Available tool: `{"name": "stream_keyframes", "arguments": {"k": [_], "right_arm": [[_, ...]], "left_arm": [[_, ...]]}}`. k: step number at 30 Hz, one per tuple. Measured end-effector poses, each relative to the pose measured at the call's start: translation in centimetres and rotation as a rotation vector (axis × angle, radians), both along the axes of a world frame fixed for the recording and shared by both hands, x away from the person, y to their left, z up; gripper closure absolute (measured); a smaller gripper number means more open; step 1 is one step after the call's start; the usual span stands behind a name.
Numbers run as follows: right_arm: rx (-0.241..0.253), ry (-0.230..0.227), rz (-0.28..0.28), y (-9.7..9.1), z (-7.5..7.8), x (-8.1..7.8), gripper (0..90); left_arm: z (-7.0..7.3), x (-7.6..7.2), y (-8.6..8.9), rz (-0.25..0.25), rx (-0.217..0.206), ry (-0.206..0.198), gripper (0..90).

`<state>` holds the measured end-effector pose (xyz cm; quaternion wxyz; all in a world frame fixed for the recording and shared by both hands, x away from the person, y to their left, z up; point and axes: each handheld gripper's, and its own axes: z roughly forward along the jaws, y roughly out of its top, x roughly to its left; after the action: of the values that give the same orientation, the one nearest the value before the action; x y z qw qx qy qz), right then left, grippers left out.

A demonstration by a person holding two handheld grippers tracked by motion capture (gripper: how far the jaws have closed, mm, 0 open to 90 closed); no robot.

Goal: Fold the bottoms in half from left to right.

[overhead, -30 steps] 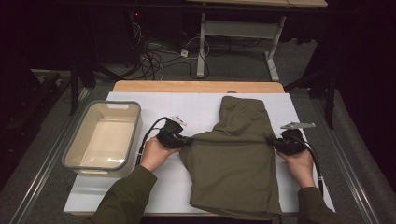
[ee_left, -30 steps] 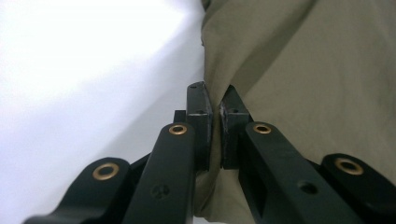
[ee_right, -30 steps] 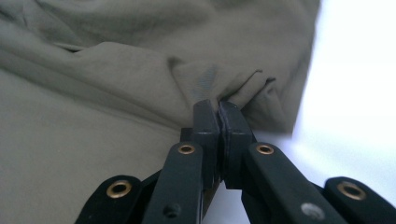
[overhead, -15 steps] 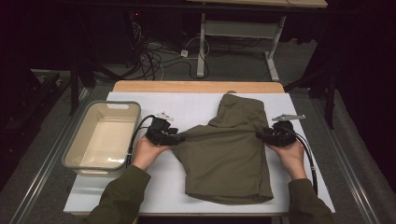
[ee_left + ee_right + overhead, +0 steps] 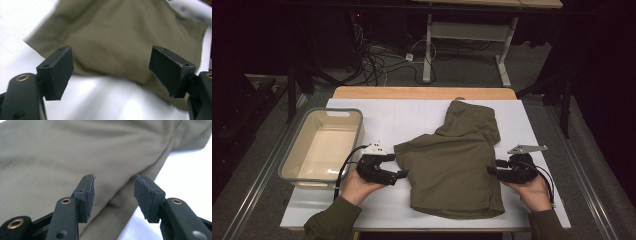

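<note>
An olive-green garment (image 5: 452, 160) lies folded on the white table top (image 5: 387, 120), its narrow end toward the far edge. My left gripper (image 5: 401, 175) sits just off its left edge, held in a hand. Its jaws have just been opening and stand wide, with nothing between them. In the left gripper view the garment (image 5: 120, 32) lies ahead of the left gripper (image 5: 112, 72). My right gripper (image 5: 490, 170) is at the garment's right edge. Its jaws have just been opening too. In the right gripper view the right gripper (image 5: 113, 195) hovers over the cloth (image 5: 62, 152), pads off it.
An empty translucent bin (image 5: 344, 111) stands on the table's left side, close behind the left hand. A wooden strip (image 5: 422, 92) runs along the far edge. Cables (image 5: 377, 60) and a table frame (image 5: 462, 35) lie on the dark floor beyond.
Both grippers let go of the garment's side edges, opened, and drew back toward the person. The garment now lies farther from the front edge than a second ago.
</note>
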<state>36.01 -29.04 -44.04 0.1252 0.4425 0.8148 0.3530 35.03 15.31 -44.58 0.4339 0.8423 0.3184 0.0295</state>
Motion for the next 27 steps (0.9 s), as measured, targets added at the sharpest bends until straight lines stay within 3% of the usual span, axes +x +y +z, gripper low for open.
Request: {"name": "stream_keyframes", "arguments": {"k": [5,8,10,13,15,20,24,27], "right_arm": [[0.005,0.038,0.035,0.0,-0.8,-1.8,51.8],[0.01,0.065,0.052,0.2,-1.7,-2.0,55.2],[0.011,0.082,0.06,0.4,-2.0,-1.8,63.1],[-0.006,0.076,0.083,0.8,-2.1,-1.6,82.4],[-0.002,0.063,0.076,0.6,-1.7,-1.5,89.7],[0.003,-0.008,0.025,-0.9,-0.1,-1.5,90.0],[-0.013,-0.025,-0.029,-2.5,0.0,-0.9,90.0],[-0.028,0.0,-0.062,-3.3,-0.8,-0.4,90.0]], "left_arm": [[-1.3,-1.0,0.3,-0.031,0.039,0.033,19.5],[-1.5,-0.9,0.1,-0.03,0.061,0.027,19.5],[-1.5,-0.8,0.1,-0.03,0.06,0.028,19.5],[-1.5,-0.7,0.2,-0.03,0.071,0.025,19.5],[-1.5,-0.7,0.1,-0.03,0.069,0.022,19.5],[-1.3,-0.7,0.0,-0.038,0.065,0.01,19.5],[-1.1,-0.9,-0.2,-0.053,0.059,0.011,19.6],[-1.0,-0.9,-0.4,-0.071,0.058,0.014,21.7]]}}
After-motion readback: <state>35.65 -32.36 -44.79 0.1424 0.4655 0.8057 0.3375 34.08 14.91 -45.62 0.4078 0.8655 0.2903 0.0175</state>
